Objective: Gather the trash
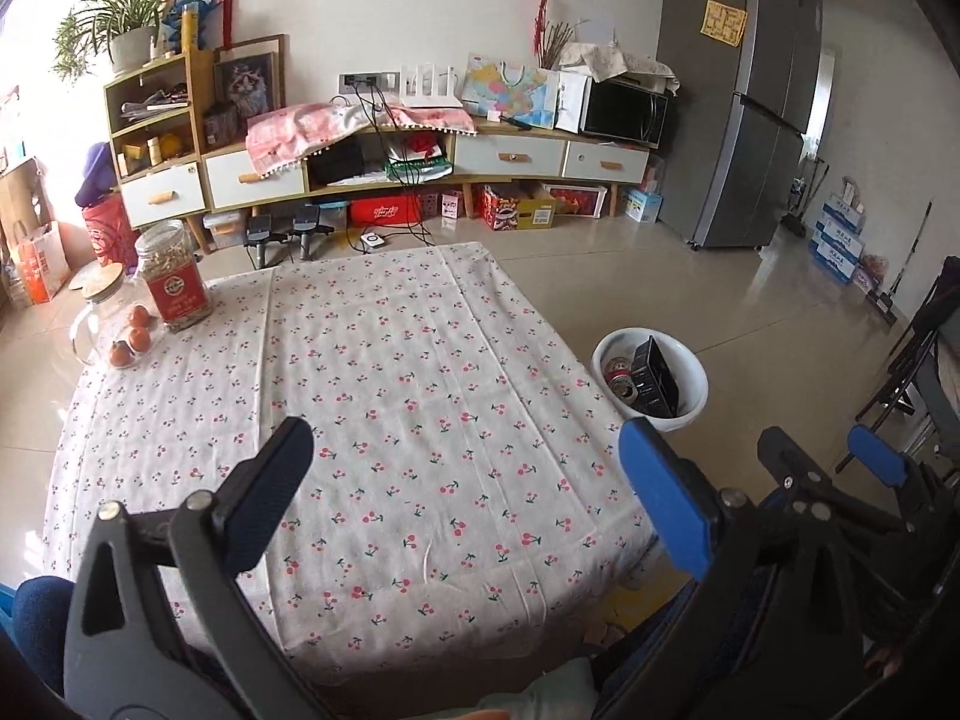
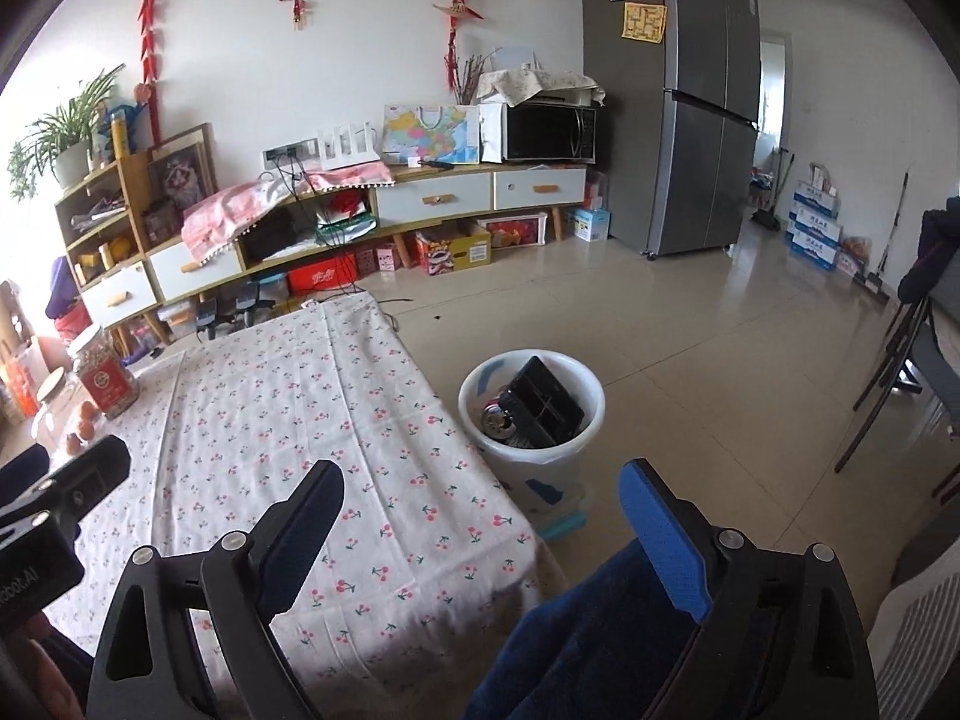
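A white trash bin (image 1: pixel 696 372) stands on the floor by the table's right edge; it also shows in the right wrist view (image 2: pixel 480 408). Inside lie a black box (image 1: pixel 654 375) (image 2: pixel 543 402) and a can (image 1: pixel 618 381) (image 2: pixel 497 420). My left gripper (image 1: pixel 468 504) is open and empty above the near part of the cherry-print tablecloth (image 1: pixel 390 372). My right gripper (image 2: pixel 480 528) is open and empty above the table's near right corner (image 2: pixel 420 504), short of the bin. The right gripper also shows at the right of the left wrist view (image 1: pixel 840 474).
A jar with a red label (image 1: pixel 171 276) (image 2: pixel 105 381), a glass jar with a wooden lid (image 1: pixel 108 312) and oranges (image 1: pixel 129 342) sit at the table's far left corner. A TV cabinet (image 1: pixel 384 168), fridge (image 1: pixel 738 120) and chairs (image 2: pixel 918 372) surround the tiled floor.
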Demonstrator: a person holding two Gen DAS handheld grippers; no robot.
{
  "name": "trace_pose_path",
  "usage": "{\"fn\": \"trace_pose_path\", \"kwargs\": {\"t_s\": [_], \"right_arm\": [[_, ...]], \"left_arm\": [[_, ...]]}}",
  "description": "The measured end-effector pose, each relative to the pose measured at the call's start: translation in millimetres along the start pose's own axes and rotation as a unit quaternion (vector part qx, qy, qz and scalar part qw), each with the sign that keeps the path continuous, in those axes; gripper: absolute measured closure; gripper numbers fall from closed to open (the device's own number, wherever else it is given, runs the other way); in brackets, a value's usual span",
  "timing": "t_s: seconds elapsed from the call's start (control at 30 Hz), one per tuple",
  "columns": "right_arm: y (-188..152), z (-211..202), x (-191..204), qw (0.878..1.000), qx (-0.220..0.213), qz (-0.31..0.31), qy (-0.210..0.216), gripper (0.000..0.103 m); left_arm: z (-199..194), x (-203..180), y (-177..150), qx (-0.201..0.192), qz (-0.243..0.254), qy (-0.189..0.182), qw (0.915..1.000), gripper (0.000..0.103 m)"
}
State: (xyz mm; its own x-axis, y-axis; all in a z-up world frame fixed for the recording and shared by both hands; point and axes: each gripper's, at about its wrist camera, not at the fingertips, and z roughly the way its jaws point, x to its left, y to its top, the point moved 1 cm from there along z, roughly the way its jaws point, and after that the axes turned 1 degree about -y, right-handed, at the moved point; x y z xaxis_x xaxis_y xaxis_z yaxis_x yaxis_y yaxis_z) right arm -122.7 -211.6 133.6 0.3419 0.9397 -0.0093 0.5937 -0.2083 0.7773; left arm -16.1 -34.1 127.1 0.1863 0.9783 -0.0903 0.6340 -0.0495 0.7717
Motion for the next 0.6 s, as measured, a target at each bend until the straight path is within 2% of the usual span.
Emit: {"fn": "trace_pose_path", "kwargs": {"t_s": [0.2, 0.6], "right_arm": [[-1, -9, -1, 0.999, -0.003, -0.008, -0.048, 0.008], [-2, 5, 1, 0.999, 0.009, -0.012, -0.047, 0.008]], "left_arm": [[2, -8, -3, 0.004, 0.013, -0.007, 0.9999, 0.001], [14, -10, -7, 0.028, 0.014, 0.002, 0.9995, 0.001]]}}
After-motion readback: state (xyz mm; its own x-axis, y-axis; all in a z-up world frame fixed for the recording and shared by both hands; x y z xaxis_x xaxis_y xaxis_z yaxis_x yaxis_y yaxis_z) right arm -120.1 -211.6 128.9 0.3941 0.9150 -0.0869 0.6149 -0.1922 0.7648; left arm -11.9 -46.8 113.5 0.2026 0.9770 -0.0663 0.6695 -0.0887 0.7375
